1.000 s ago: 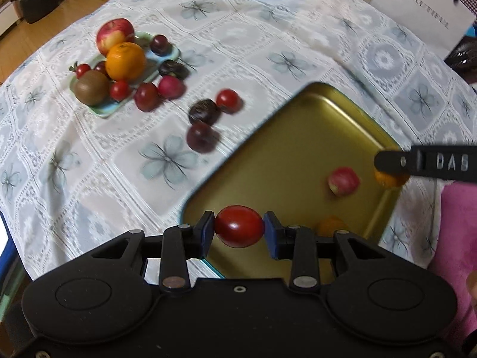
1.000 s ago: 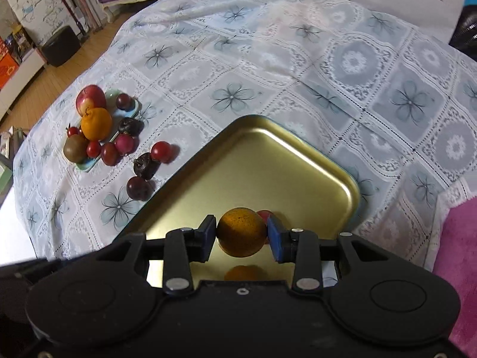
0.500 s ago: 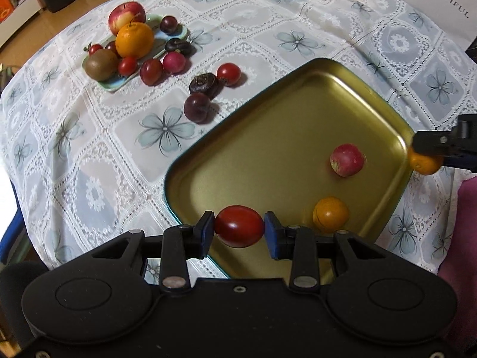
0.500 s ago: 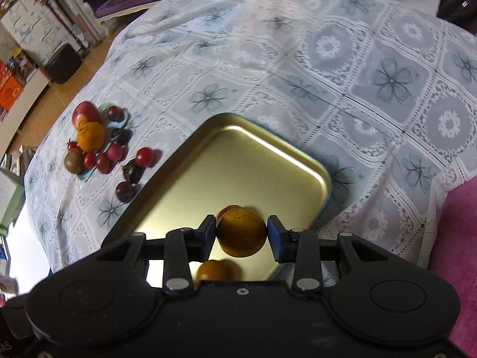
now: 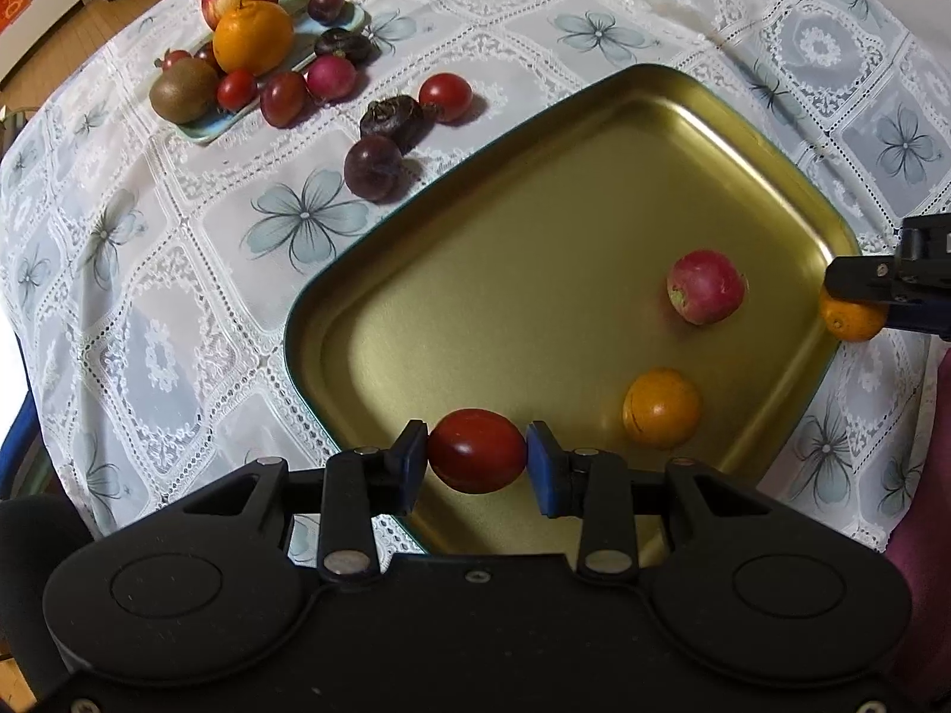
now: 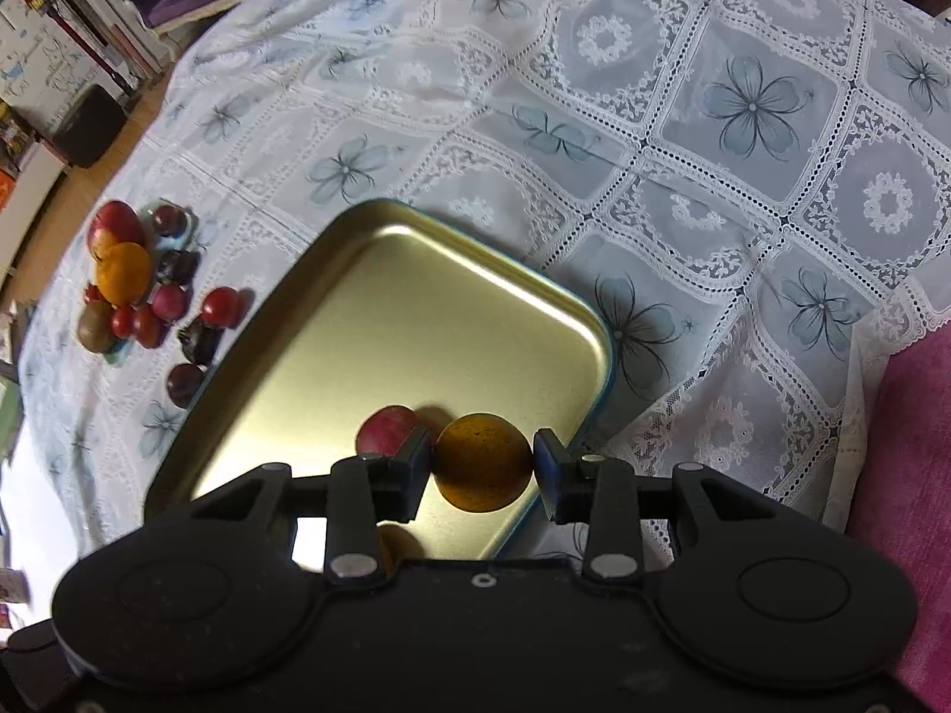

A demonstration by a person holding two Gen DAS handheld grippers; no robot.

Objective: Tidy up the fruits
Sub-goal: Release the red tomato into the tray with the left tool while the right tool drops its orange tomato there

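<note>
You had the left gripper [image 5: 476, 451] clamped on a tomato [image 5: 476, 450] and the right gripper [image 6: 482, 463] on an orange [image 6: 482, 462] above the gold tray [image 5: 535, 249]; lowering each onto bare tray before letting go looked wisest.

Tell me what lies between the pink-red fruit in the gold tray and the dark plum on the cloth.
In the left wrist view, only bare gold tray floor and its rim separate the pink-red fruit from the dark plum; no fruit lies between.
</note>
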